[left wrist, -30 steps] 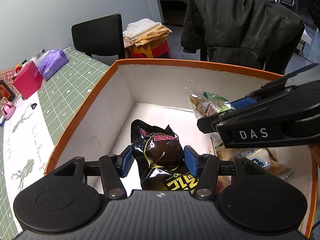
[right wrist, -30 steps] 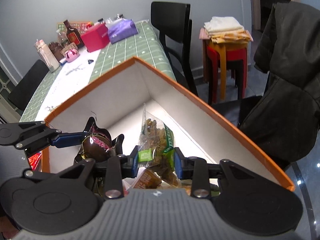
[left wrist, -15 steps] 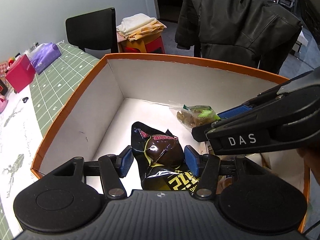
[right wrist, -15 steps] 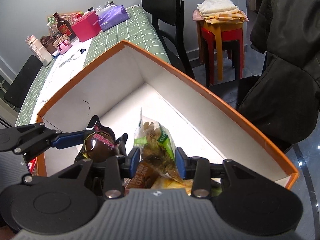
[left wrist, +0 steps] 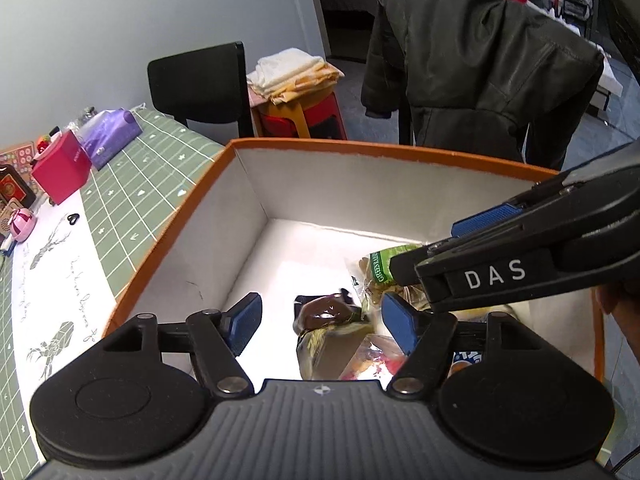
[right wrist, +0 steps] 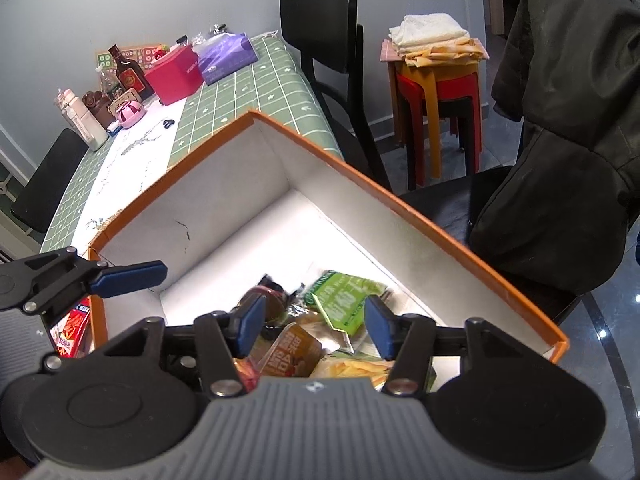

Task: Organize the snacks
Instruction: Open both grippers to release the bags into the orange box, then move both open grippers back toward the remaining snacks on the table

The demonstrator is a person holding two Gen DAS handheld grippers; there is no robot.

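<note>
An orange-rimmed white box holds several snack packets. My left gripper hangs over it with its jaws opening; the black and brown packet lies loose below, apart from both pads. My right gripper is also opening, and the green-labelled bag has dropped onto the pile, free of the pads. In the left wrist view the right gripper's fingers cross from the right. In the right wrist view the left gripper's fingers reach in from the left.
The box sits on a table with a green grid cloth. A red box, purple pouch and bottles stand at the far end. Black chairs, stacked stools with folded cloths and a dark jacket lie beyond. A red packet lies outside the box.
Both grippers have let go: the dark packet and the green-labelled bag have dropped into the box. Both pairs of jaws have spread wider.
</note>
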